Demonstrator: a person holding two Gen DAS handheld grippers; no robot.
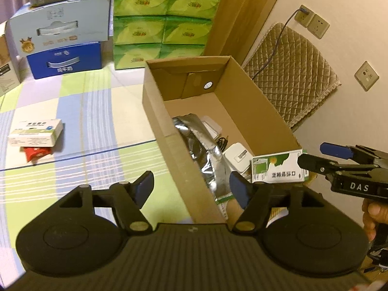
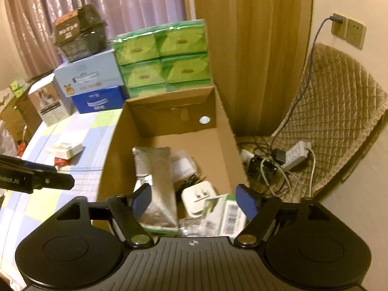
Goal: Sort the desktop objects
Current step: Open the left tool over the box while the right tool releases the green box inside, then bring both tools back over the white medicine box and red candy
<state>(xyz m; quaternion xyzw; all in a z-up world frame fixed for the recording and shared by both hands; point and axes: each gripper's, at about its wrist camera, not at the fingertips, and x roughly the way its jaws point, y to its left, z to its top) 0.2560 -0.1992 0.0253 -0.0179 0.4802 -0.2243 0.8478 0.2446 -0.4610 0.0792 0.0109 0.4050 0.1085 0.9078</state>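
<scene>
An open cardboard box (image 1: 157, 111) (image 2: 114, 145) stands on the checked tablecloth. Inside lie a silver foil pouch (image 1: 201, 140) (image 2: 155, 181), a white adapter (image 1: 238, 157) (image 2: 198, 196) and black cables. A green-and-white carton (image 1: 276, 167) (image 2: 223, 213) sits at the box's near corner, just off my right gripper (image 1: 311, 154) (image 2: 194, 202), which is open above it with nothing held. My left gripper (image 1: 191, 186) is open over the box's near left wall and empty. On the cloth to the left, a white-green medicine box (image 1: 36, 133) (image 2: 65, 150) rests on a red packet (image 1: 35, 152).
Stacked green tissue packs (image 1: 165, 19) and blue and pale cartons (image 1: 65, 58) line the table's far edge. A quilted chair (image 2: 339, 111) stands to the right, with a power strip (image 2: 295, 155) and cables on the floor. A hand (image 1: 373, 218) holds the right gripper.
</scene>
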